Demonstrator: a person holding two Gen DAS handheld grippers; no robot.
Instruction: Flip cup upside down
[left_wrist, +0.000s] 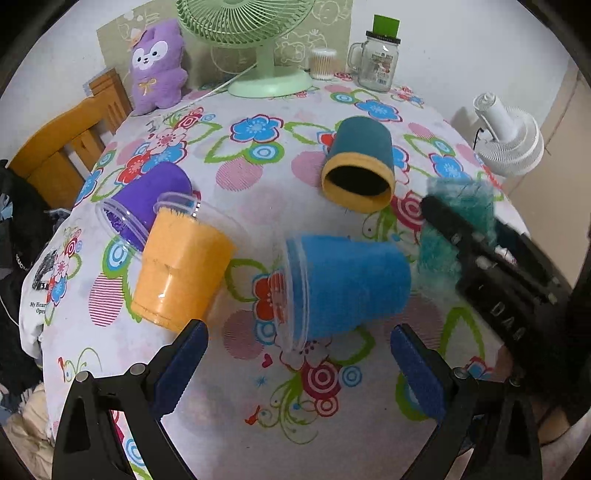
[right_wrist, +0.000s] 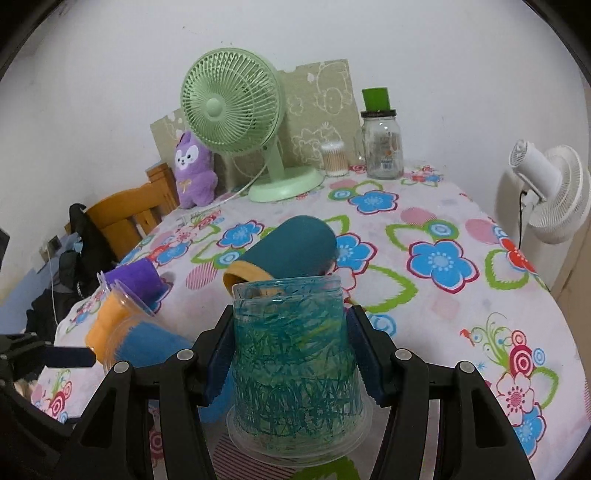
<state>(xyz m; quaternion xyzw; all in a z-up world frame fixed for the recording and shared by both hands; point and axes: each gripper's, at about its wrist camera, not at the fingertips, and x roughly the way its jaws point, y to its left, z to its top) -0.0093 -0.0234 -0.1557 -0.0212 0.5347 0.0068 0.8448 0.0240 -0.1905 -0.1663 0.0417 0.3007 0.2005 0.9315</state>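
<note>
My right gripper (right_wrist: 291, 354) is shut on a clear cup with teal fuzzy lining (right_wrist: 295, 365), held upside down with its rim at the bottom, near the cloth. In the left wrist view this teal cup (left_wrist: 458, 221) is blurred at the right, in the right gripper (left_wrist: 480, 251). My left gripper (left_wrist: 299, 362) is open and empty, just in front of a blue cup (left_wrist: 347, 288) lying on its side. An orange cup (left_wrist: 181, 269), a purple cup (left_wrist: 151, 203) and a dark teal cup with a yellow rim (left_wrist: 360, 162) also lie on their sides.
The table has a floral cloth (left_wrist: 258, 184). At the back stand a green fan (left_wrist: 258, 44), a purple plush toy (left_wrist: 159, 70), a glass jar (left_wrist: 376, 62) and a cotton swab box (left_wrist: 323, 64). A white fan (left_wrist: 513, 140) stands right, a wooden chair (left_wrist: 70, 144) left.
</note>
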